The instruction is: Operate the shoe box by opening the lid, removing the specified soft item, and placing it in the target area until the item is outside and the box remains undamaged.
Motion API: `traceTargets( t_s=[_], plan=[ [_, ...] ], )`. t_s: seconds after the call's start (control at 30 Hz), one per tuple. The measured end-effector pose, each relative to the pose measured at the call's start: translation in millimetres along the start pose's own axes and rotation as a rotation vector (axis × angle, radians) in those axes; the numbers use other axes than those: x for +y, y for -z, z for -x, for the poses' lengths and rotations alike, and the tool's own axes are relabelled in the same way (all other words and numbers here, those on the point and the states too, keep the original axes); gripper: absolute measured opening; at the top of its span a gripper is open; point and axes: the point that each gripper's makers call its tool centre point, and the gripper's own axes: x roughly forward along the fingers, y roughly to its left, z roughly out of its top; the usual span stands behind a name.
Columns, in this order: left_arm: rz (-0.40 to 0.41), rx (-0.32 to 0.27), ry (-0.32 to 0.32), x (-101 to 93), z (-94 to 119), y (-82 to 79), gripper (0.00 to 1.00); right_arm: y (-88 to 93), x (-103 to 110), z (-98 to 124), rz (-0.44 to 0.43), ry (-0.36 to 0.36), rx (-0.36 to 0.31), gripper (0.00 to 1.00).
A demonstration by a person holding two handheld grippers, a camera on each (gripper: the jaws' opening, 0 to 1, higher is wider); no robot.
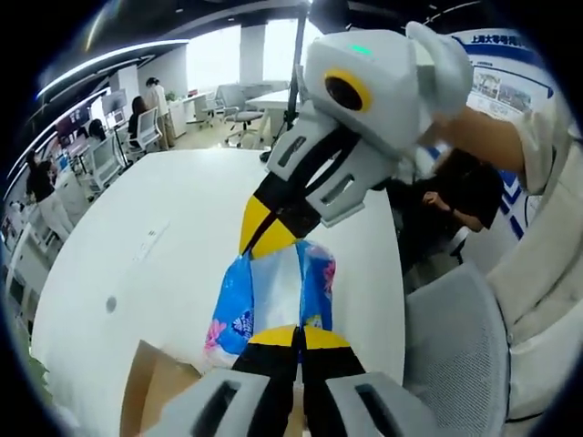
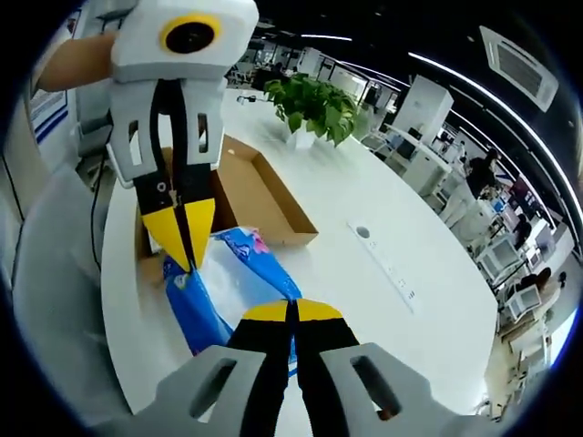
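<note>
The soft blue pack [image 1: 270, 296] has flower pictures and small writing too blurry to read. It is stretched long between the two grippers, one end in each. The left gripper [image 1: 298, 333] has its jaws closed on one end. The right gripper [image 2: 291, 308] has its jaws closed on the other end. The pack is held above the white tabletop [image 2: 364, 209], near its edge, beside the open brown shoe box [image 2: 264, 196].

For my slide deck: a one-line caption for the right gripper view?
Both grippers, left and right, pinch opposite ends of a blue tissue pack beside the open shoe box.
</note>
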Motion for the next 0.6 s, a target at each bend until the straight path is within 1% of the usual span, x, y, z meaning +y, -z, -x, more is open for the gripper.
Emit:
traceTargets(
  t_s=[0.27, 0.6],
  plan=[
    [-0.011, 0.001, 0.020, 0.4, -21.4, -12.6, 0.00, 21.6, -14.3, 3.8, -0.029, 0.007, -0.004, 0.00],
    [-0.029, -0.004, 0.046, 2.0, -49.0, -30.8, 0.00, 47.8, -34.4, 11.9, -0.054, 0.026, 0.009, 0.00]
  ],
)
